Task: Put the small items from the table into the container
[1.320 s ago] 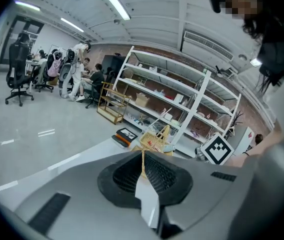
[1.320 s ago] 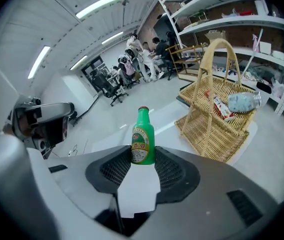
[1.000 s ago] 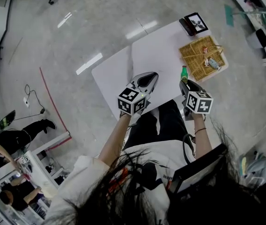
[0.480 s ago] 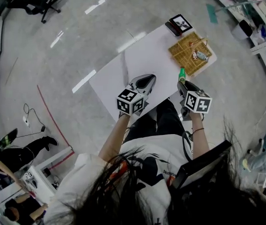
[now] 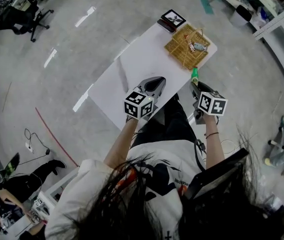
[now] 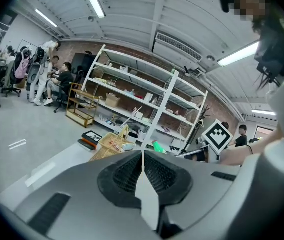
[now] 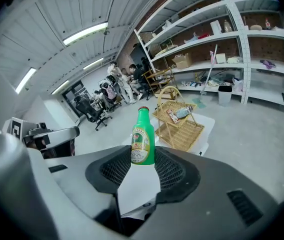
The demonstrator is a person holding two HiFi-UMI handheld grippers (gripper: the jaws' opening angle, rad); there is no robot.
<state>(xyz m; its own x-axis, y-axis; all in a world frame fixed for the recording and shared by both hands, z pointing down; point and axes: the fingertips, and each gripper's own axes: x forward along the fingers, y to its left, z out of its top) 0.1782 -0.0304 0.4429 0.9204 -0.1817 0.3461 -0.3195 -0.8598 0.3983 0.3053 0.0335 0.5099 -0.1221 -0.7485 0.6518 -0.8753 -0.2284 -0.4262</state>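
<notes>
Now: right gripper (image 7: 143, 158) pinches green bottle (image 7: 143, 134) at its base, centre frame; left gripper (image 6: 143, 155) jaws pressed together, empty. Wicker basket (image 5: 178, 56) upper right of head view, on white table (image 5: 132, 69).

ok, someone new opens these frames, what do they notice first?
First the green bottle, clamped in the right gripper and sticking out of its jaws. It is held just short of the wicker basket, which sits at the far end of the white table with a couple of small items in it. The left gripper is shut and empty over the table's near edge.
</notes>
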